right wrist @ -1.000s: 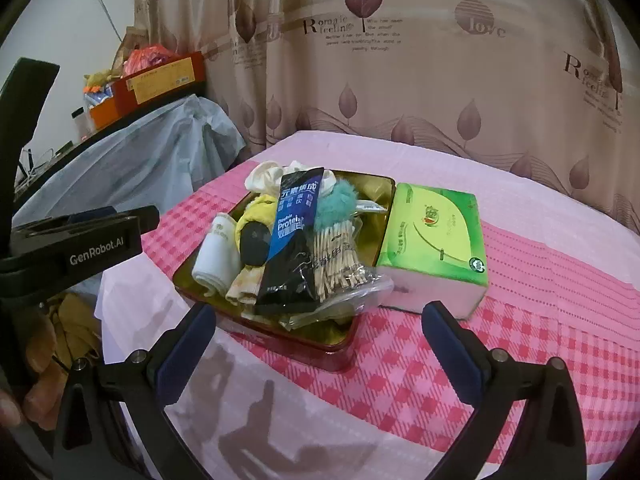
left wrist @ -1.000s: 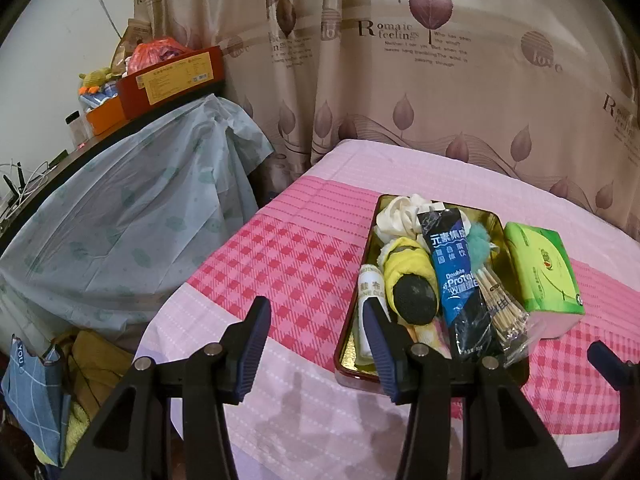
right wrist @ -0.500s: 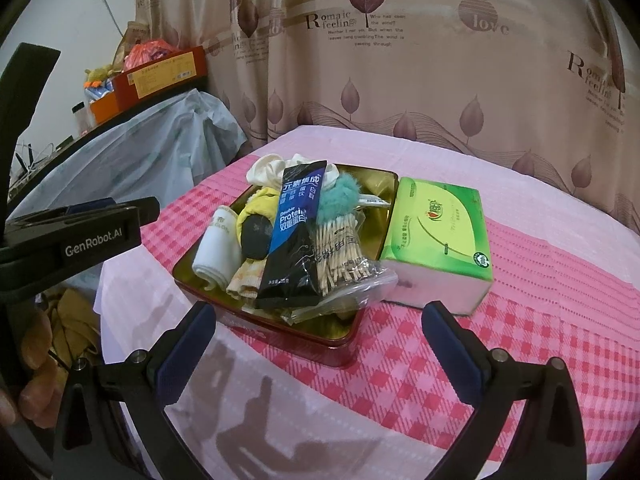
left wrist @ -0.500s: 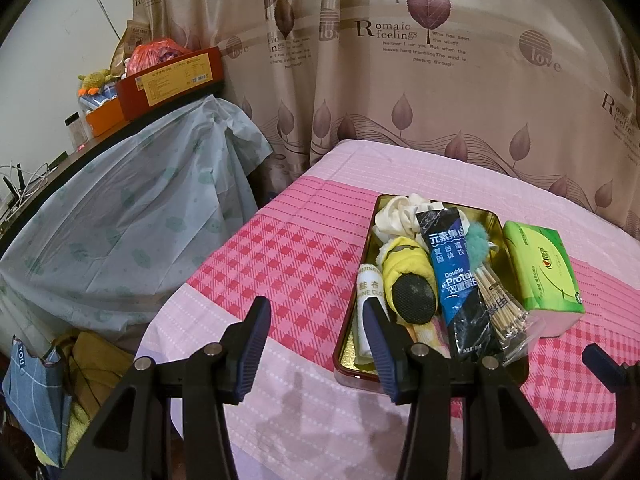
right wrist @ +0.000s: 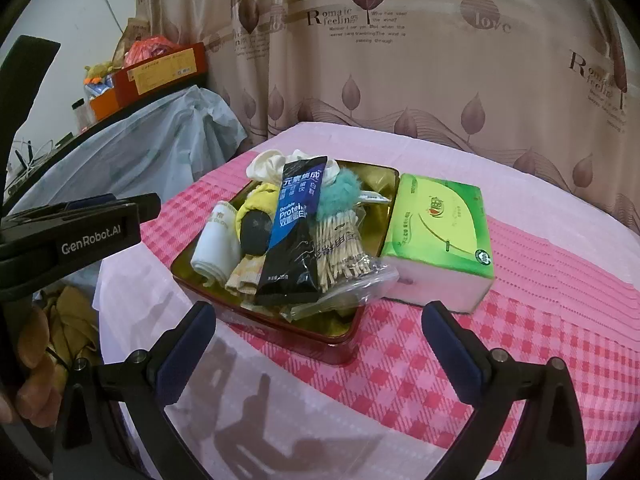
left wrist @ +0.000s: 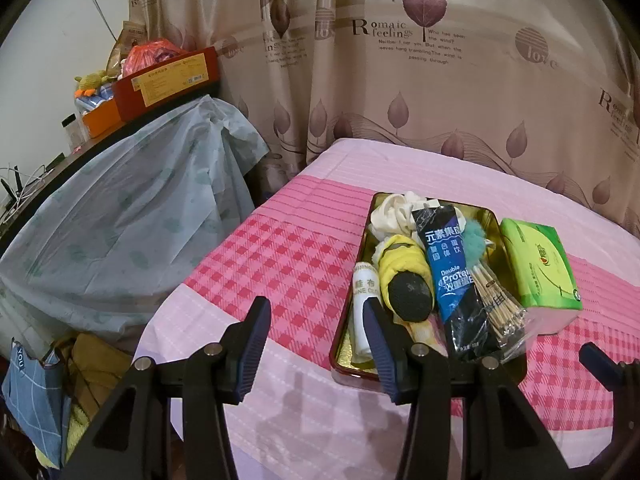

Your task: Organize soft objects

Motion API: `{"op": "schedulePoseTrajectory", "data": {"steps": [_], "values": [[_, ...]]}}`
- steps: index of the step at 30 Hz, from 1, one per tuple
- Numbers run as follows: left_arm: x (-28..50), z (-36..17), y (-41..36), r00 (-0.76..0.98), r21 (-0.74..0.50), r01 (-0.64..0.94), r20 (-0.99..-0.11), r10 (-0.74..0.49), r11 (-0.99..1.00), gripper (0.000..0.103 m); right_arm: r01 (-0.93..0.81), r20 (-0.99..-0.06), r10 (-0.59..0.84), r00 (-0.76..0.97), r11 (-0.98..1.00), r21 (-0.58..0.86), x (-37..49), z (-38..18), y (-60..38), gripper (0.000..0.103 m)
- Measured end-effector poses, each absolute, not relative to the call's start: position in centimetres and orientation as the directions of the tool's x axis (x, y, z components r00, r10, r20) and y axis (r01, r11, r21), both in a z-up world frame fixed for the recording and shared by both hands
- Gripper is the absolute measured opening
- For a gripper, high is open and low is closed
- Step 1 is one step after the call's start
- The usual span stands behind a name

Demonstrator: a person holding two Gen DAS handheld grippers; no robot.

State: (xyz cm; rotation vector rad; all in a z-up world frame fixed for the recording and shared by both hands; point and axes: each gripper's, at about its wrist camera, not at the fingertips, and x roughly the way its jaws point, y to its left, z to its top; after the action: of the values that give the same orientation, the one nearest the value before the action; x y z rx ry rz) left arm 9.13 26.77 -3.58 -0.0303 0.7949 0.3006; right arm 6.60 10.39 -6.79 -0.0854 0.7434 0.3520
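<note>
— Where is the tray sitting, compared with the two claws?

— The gold tin tray is lying on the pink checked cover of the bed, ahead of both claws. The right gripper is hovering just before the near rim of the tray, and its jaws are standing wide apart, holding nothing. The left gripper is hanging at the left near corner of the tray; its right finger is overlapping the tray corner in the picture (I cannot tell if it is touching). Its jaws are also standing apart, a bit narrower than the right ones, and are holding nothing.

— And the soft things?

— They are lying inside the tray. A rolled white cloth is resting along the left wall, beside a yellow sock with a dark patch. A cream scrunchie is sitting at the far end, and a teal fluffy ball is lying near it. A black and blue packet is lying over the middle, and a bag of cotton swabs is next to it. A green tissue pack is standing outside, touching the right wall of the tray.
</note>
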Motion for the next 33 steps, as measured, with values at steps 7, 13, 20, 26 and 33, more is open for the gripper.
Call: {"op": "schedulePoseTrajectory", "data": {"steps": [7, 13, 20, 26, 33], "values": [[9.21, -3.52, 26.72, 0.659, 0.089, -0.278, -0.706, 0.257, 0.956, 0.049, -0.345, -0.683, 0.284, 0.673, 0.937, 0.049, 6.59, -7.02, 10.46, 0.102], [9.20, -3.52, 26.68, 0.659, 0.090, -0.279, -0.706, 0.258, 0.956, 0.049, -0.348, -0.687, 0.284, 0.669, 0.936, 0.048, 6.54, -7.21, 10.61, 0.102], [9.24, -3.46, 26.63, 0.660, 0.086, -0.275, -0.707, 0.254, 0.957, 0.049, -0.347, -0.689, 0.283, 0.667, 0.937, 0.049, 6.55, -7.20, 10.66, 0.102], [9.30, -3.48, 26.56, 0.661, 0.087, -0.271, -0.707, 0.251, 0.959, 0.049, -0.348, -0.693, 0.283, 0.663, 0.936, 0.050, 6.53, -7.26, 10.73, 0.102], [9.32, -3.48, 26.44, 0.664, 0.082, -0.265, -0.707, 0.243, 0.961, 0.049, -0.349, -0.696, 0.282, 0.661, 0.936, 0.048, 6.51, -7.35, 10.83, 0.102]]}}
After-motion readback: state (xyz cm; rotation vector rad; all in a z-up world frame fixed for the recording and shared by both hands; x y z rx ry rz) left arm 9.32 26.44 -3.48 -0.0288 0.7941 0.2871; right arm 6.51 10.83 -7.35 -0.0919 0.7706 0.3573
